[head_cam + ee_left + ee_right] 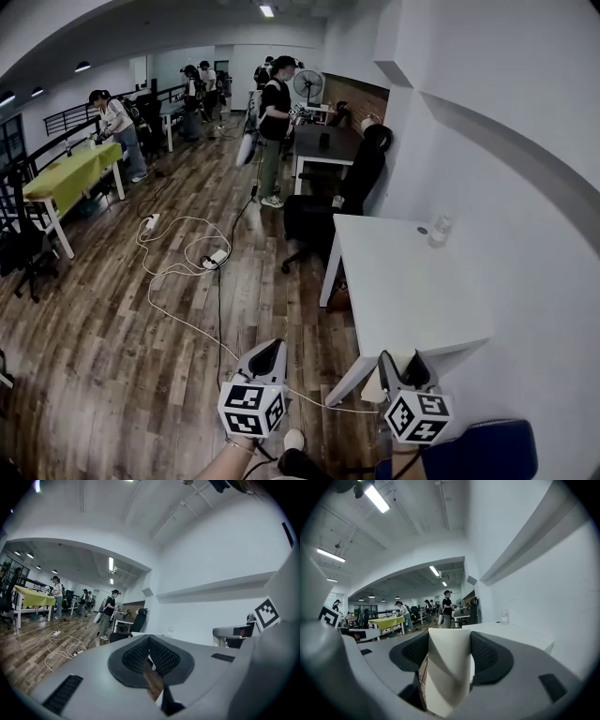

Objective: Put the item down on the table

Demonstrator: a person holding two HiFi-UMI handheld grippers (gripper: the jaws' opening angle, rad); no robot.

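Cream paper, perhaps a cup or a rolled card, is the item [446, 667]. The right gripper [449, 644] is clamped on it from both sides, in the air close to the near edge of the white table [403, 281]. The left gripper [149, 641] has its jaws together, with nothing between them. I judge that a release here could drop the item past the near corner onto the wooden floor [141, 328]. A hard squeeze could also crush its thin wall. The right gripper view shows the clamp clearly, but only the head view shows where both grippers stand against the table edge.
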